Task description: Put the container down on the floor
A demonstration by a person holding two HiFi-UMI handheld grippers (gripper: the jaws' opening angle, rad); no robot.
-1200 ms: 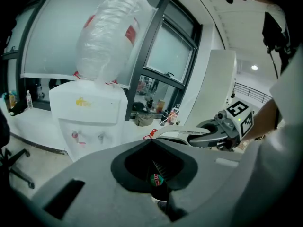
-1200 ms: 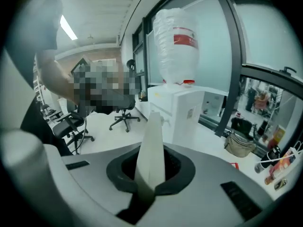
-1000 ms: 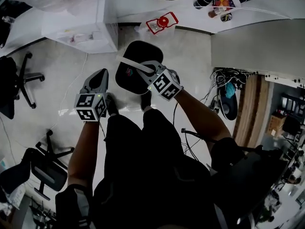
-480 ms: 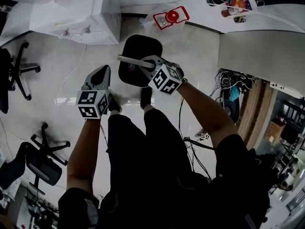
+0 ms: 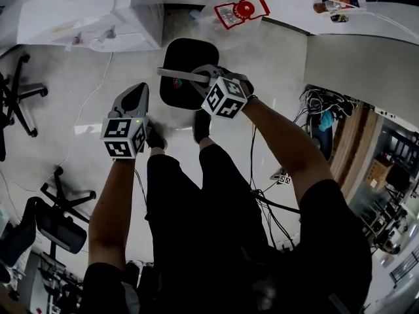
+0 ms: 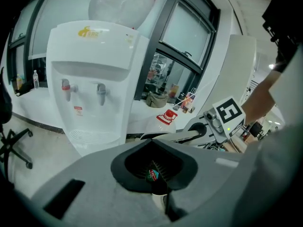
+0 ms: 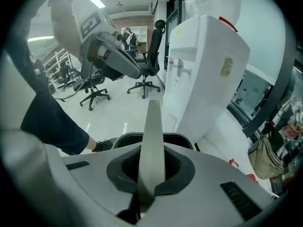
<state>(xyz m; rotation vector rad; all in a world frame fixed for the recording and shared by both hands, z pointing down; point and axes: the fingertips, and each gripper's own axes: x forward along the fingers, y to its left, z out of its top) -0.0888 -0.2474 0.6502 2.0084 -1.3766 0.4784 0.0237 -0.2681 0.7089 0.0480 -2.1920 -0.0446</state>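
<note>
Over on the left, the left gripper (image 5: 138, 90) hangs idle, fingers pressed together on nothing. In the middle, the black container (image 5: 186, 54) hangs mouth-up over the floor (image 5: 78, 77), just beyond the person's shoes (image 5: 201, 128). Its long axis is upright, with the pale handle (image 5: 173, 74) running left to right across the mouth. The right gripper (image 5: 204, 80) pinches that handle near its right end. This is the set-down step, though from above I can't quite tell whether the base touches. Next move: sink it straight and level, then spread the fingers.
</note>
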